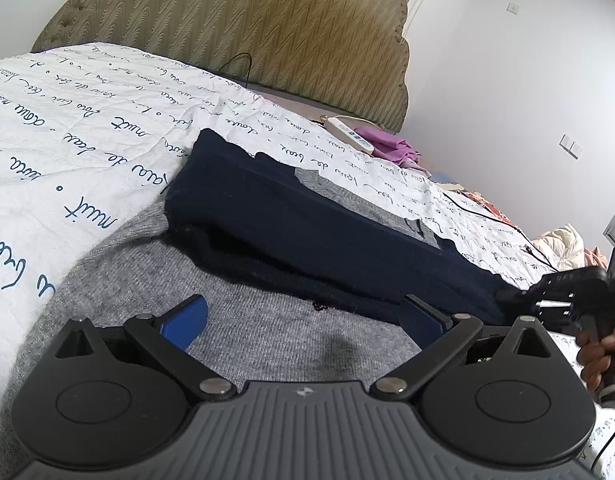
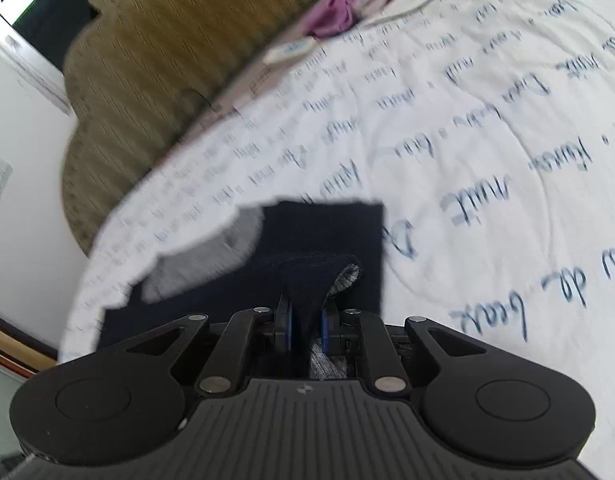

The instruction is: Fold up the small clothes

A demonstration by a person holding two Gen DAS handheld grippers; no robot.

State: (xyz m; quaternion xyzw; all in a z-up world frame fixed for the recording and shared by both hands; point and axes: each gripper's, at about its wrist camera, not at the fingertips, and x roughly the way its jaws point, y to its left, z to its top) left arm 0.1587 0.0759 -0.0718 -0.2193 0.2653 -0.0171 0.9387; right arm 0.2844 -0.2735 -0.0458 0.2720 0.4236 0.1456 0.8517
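Close up, right claw (image 2: 306, 330) clenched on a pinch of the navy-and-grey sweater (image 1: 307, 236), which lies on the bed's script-print quilt (image 1: 79, 128). Left claw (image 1: 307, 312) released, fingers spread above the grey panel, gripping nothing. Best to carry the pinched corner low and straight, line up the edges, pin the fabric with the left. Beyond: remote (image 1: 349, 136), purple cloth (image 1: 387, 146), headboard (image 1: 243, 20).

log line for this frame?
left claw: open over sweater | right claw: shut on sweater's navy edge | fold unfinished | surface: bedspread
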